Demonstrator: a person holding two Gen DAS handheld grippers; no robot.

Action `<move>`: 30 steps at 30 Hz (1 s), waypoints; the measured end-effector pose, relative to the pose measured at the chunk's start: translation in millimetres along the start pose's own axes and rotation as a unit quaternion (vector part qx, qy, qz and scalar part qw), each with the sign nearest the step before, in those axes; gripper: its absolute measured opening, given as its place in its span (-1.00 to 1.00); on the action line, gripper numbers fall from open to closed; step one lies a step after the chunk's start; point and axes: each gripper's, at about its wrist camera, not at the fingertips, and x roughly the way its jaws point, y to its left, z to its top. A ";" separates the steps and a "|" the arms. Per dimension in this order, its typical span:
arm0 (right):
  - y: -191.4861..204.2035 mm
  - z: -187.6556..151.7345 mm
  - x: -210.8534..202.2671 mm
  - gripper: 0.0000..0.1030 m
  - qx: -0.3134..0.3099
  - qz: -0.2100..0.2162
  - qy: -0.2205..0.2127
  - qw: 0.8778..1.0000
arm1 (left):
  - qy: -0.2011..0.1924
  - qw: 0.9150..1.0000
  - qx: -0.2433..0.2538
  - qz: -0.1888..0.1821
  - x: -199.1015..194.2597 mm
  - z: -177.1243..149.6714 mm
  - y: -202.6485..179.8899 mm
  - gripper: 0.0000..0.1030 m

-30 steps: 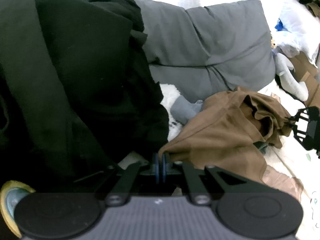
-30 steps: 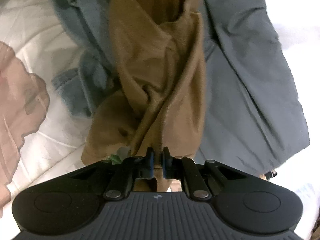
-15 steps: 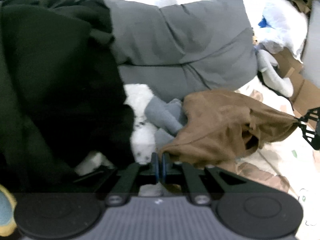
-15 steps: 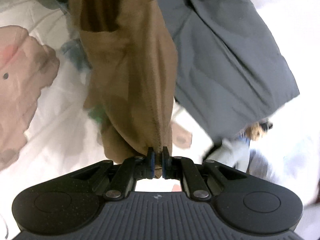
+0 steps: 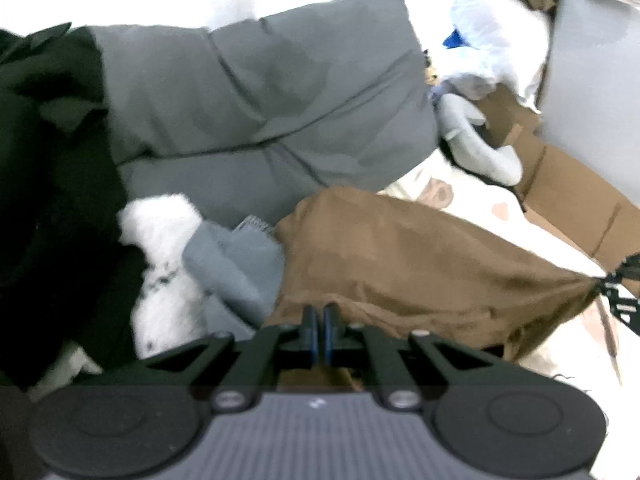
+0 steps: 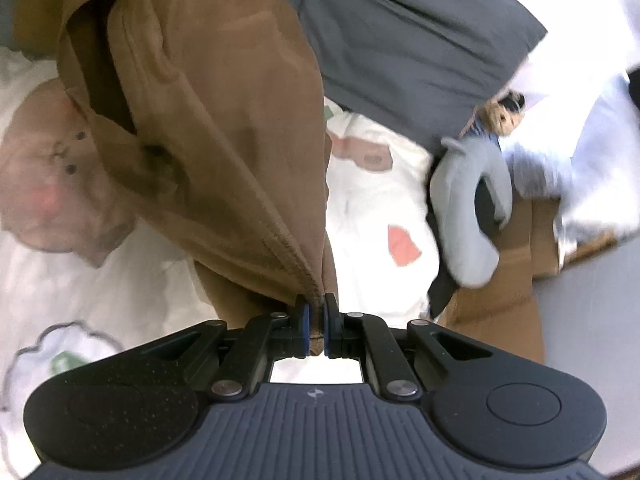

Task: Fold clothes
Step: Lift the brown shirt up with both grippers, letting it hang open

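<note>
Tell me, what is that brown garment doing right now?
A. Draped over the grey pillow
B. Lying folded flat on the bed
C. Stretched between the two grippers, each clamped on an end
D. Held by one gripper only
C: the left gripper and the right gripper are each shut on an edge of the brown garment, which spans taut between them.

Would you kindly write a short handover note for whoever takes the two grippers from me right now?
Left gripper: shut on one end of the brown garment.
Right gripper: shut on its other end, hem bunched between the fingers.
The garment hangs stretched between both grippers above the printed sheet, beside the grey pillow.
Done: garment picked up and spread.
Left: lay it flat on the sheet, then fold; no fold made yet.
</note>
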 end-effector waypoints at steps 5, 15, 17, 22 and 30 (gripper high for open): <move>8.3 -27.9 -35.6 -0.92 0.030 0.012 0.011 0.999 | -0.014 1.000 0.004 -0.006 -11.2 13.1 -12.0 -0.93; 11.0 -77.8 -117.8 -0.92 0.114 0.046 0.027 0.992 | -0.037 0.996 0.056 -0.053 -56.2 38.5 -66.0 -0.93; 10.1 -85.9 -135.9 -0.92 0.136 0.054 0.028 0.989 | -0.032 0.995 0.069 -0.063 -68.0 38.1 -76.8 -0.93; 11.6 -103.9 -179.2 -0.92 0.165 0.074 0.027 0.983 | -0.047 0.994 0.067 -0.071 -103.4 50.8 -86.5 -0.93; 0.3 -140.0 -255.6 -0.92 0.257 0.100 0.027 0.961 | -0.095 0.985 0.100 -0.106 -171.1 77.4 -115.3 -0.94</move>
